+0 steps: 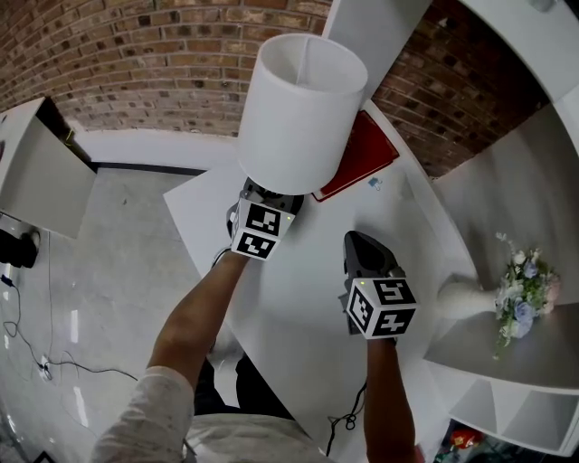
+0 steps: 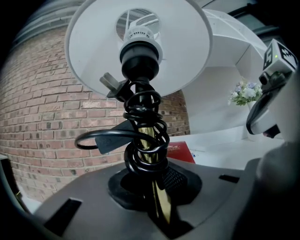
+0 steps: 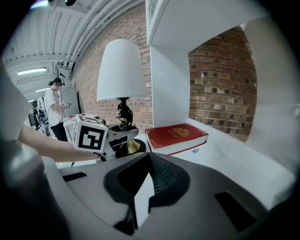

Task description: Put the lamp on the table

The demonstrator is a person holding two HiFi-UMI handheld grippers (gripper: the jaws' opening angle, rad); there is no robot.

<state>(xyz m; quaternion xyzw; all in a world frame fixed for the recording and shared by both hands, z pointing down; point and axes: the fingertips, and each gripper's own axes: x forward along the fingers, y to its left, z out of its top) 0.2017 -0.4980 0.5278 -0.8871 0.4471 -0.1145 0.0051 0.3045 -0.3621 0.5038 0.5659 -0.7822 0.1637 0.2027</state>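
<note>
The lamp (image 1: 298, 113) has a white shade, a brass stem (image 2: 151, 157) with a black cord (image 2: 140, 117) coiled round it, and a brass foot (image 3: 132, 146). My left gripper (image 1: 267, 194) is shut on the stem just under the shade, holding the lamp upright. In the right gripper view the foot is low at the white table (image 1: 298, 298), left of a red book (image 3: 176, 137); I cannot tell whether it touches the table. My right gripper (image 1: 362, 246) hovers over the table to the right, shut with nothing in it.
The red book (image 1: 362, 158) lies at the table's far side against a white shelf unit (image 1: 380, 27). A vase of flowers (image 1: 520, 294) stands at the right. The table's left edge drops to the floor. A person (image 3: 57, 108) stands far off.
</note>
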